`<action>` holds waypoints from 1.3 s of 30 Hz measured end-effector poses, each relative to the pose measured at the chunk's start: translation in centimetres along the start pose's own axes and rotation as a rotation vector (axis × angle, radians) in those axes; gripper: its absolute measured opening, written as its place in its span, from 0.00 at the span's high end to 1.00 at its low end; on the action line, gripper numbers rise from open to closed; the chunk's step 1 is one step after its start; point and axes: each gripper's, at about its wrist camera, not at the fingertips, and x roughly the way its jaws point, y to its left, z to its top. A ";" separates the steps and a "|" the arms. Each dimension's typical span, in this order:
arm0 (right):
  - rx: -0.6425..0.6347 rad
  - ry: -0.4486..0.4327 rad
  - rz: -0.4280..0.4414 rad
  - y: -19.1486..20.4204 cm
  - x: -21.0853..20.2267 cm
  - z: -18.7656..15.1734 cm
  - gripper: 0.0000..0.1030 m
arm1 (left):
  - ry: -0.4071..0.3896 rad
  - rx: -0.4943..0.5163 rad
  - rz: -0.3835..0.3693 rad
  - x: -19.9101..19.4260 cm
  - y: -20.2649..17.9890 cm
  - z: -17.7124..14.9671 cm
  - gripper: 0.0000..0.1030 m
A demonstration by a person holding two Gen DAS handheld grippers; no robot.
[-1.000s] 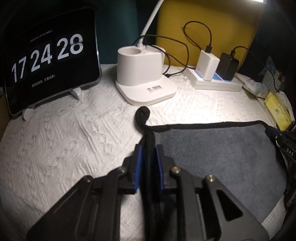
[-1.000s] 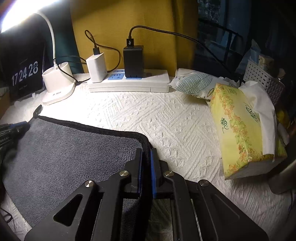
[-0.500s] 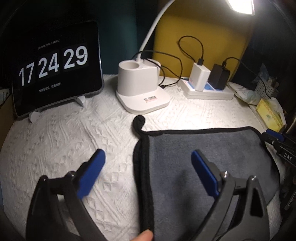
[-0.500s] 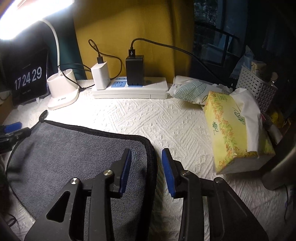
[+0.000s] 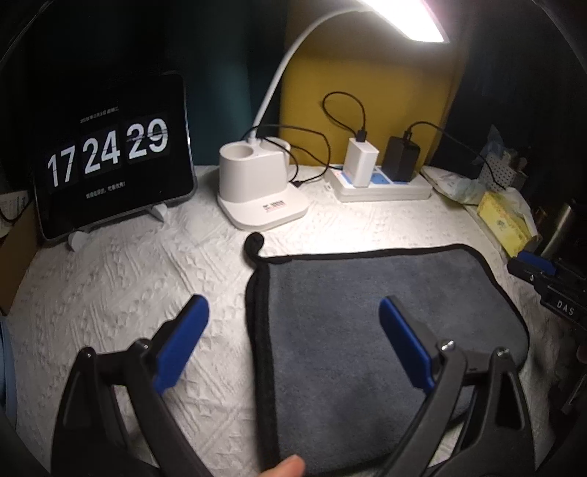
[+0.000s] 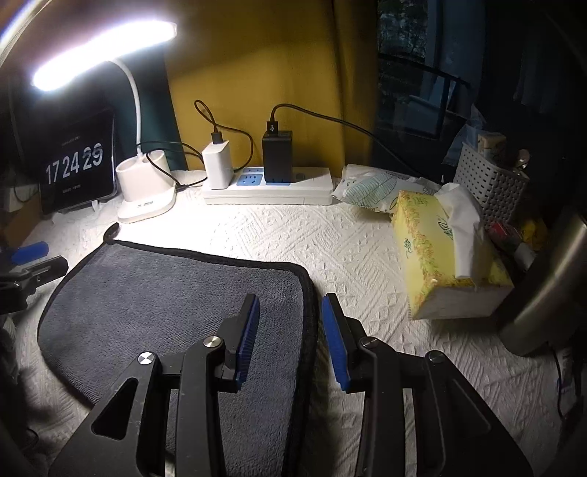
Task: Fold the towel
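I see the grey towel [image 5: 385,330] lying flat on the desk [image 5: 128,279], my left gripper [image 5: 293,330] fingers wide over its left edge, my right gripper [image 6: 290,330] fingers narrowly parted astride its right edge.

Yellow wall [image 6: 293,73], lit desk lamp [image 5: 403,22] (bright).

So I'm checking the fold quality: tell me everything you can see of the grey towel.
The towel is dark grey, plush-looking, edged in black binding, with a black hanging loop at its far left corner. It lies flat on the white textured table cover, corners rounded. Both hand-held grippers, left and right, are open around its side edges, not gripping.
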 end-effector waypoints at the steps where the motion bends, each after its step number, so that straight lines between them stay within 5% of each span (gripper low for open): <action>1: -0.001 -0.002 0.000 0.1 -0.3 -0.1 0.63 | -0.004 -0.001 -0.003 -0.5 0.0 -0.2 0.08; 39: -0.010 -0.096 -0.012 2.9 -11.1 -4.0 0.63 | -0.162 0.010 -0.094 -11.9 -2.1 -4.1 0.08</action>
